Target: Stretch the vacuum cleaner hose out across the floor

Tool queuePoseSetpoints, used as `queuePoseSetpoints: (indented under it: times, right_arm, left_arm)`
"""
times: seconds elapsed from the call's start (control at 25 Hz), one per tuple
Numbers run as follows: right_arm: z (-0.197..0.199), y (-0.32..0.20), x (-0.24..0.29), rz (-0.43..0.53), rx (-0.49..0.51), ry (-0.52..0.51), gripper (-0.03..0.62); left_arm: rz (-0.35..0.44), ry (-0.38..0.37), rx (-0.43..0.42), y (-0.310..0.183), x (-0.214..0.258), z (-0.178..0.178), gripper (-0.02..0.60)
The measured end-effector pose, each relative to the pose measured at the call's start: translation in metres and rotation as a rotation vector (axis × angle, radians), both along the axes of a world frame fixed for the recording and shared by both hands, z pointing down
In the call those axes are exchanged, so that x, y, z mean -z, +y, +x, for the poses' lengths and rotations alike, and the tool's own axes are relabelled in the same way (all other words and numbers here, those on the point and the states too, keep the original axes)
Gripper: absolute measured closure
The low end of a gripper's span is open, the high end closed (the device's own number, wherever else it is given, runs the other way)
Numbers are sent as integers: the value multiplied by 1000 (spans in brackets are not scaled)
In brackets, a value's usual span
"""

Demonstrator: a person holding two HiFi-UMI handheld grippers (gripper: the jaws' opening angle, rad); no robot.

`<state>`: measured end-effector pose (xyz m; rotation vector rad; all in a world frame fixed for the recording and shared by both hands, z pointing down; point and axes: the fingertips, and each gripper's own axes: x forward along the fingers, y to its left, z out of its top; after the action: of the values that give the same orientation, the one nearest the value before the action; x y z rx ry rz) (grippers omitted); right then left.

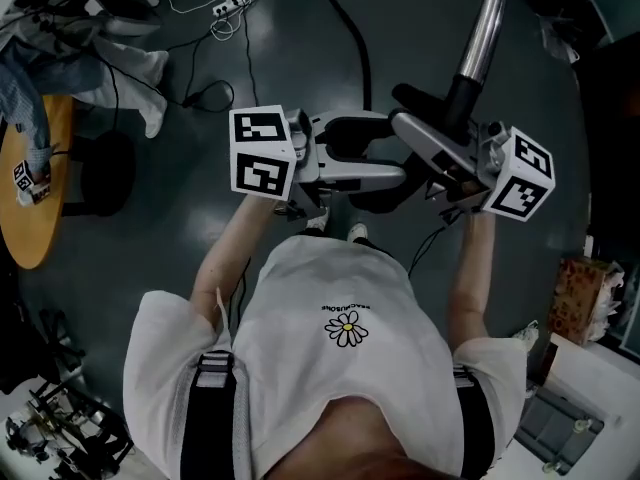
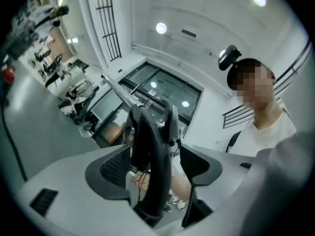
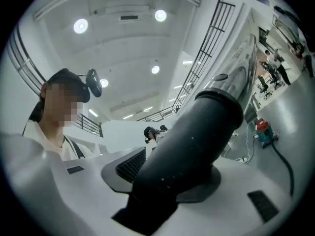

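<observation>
The left gripper's (image 2: 155,166) jaws gripped the black handle (image 2: 147,132), the right gripper's (image 3: 170,176) the stiff tube (image 3: 206,122), likelier holds than the limp, light hose (image 1: 352,43) lying on the floor (image 1: 290,63).

A round wooden table (image 1: 40,223) is seen well to the left of the left gripper (image 1: 345,173), with a small marker cube (image 1: 28,180) set on it and a black stool (image 1: 105,173) just beside it. Beyond that gripper, a white power strip (image 1: 228,6) with a looped cord is laid on the grey floor (image 1: 300,58). A patterned box (image 1: 578,298) is placed to the right of the right gripper (image 1: 440,163). What may be a red canister (image 3: 263,127) is glimpsed past the right gripper, too small to be sure.
</observation>
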<state>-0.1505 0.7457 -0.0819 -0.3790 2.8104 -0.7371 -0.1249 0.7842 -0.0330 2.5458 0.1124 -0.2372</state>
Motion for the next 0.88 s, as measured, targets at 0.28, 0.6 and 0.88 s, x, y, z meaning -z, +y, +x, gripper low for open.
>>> queuePoseSetpoints:
  times: [0.28,0.6,0.88]
  right_arm:
    - [-11,37,8,152,-44,96,410]
    - [-37,73,-16,225,-42,215,410]
    - [-53,85,-34,164,-4,210,404]
  left_arm:
    - [233,-176,-88,47,-14,23,282]
    - [333,-271,-71,78,-35,10,282]
    - [277,-268,-64,93,-50,-3,279]
